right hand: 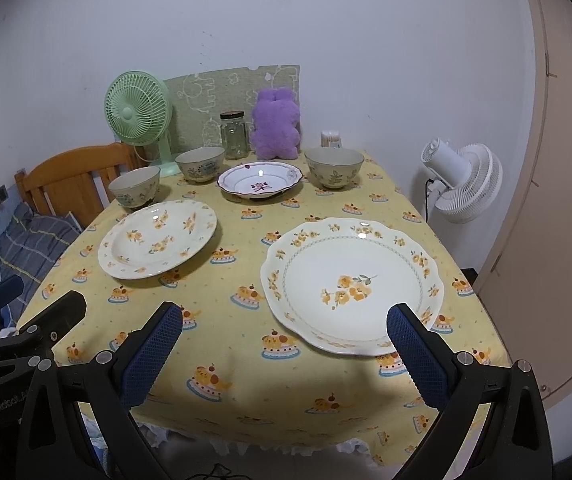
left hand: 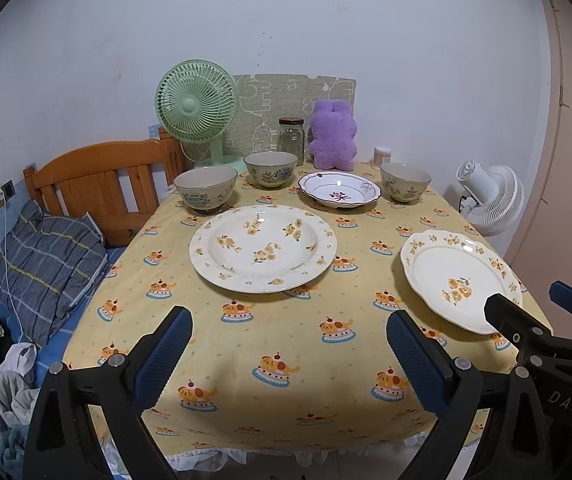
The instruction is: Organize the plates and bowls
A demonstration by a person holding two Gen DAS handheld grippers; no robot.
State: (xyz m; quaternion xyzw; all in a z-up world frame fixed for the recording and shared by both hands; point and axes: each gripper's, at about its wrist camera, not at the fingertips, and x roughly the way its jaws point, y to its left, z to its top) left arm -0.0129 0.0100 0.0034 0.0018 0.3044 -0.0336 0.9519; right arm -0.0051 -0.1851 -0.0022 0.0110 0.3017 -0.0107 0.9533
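Note:
A deep cream plate with yellow flowers (left hand: 262, 247) (right hand: 157, 238) lies at the table's middle left. A scalloped cream plate with yellow flowers (left hand: 459, 278) (right hand: 351, 284) lies at the front right. A small purple-rimmed dish (left hand: 339, 190) (right hand: 260, 180) sits at the back, with three floral bowls (left hand: 206, 188) (left hand: 270, 169) (left hand: 405, 181) around it. My left gripper (left hand: 287, 342) is open and empty above the front edge. My right gripper (right hand: 285, 340) is open and empty, its right finger over the scalloped plate's near rim.
The table has a yellow cloth (left hand: 286, 360). A green fan (left hand: 197, 108), a glass jar (left hand: 291, 136), a purple plush (left hand: 331, 136) and a toothpick holder (left hand: 381, 157) stand at the back. A white fan (left hand: 489, 200) is right, a wooden bed frame (left hand: 98, 184) left.

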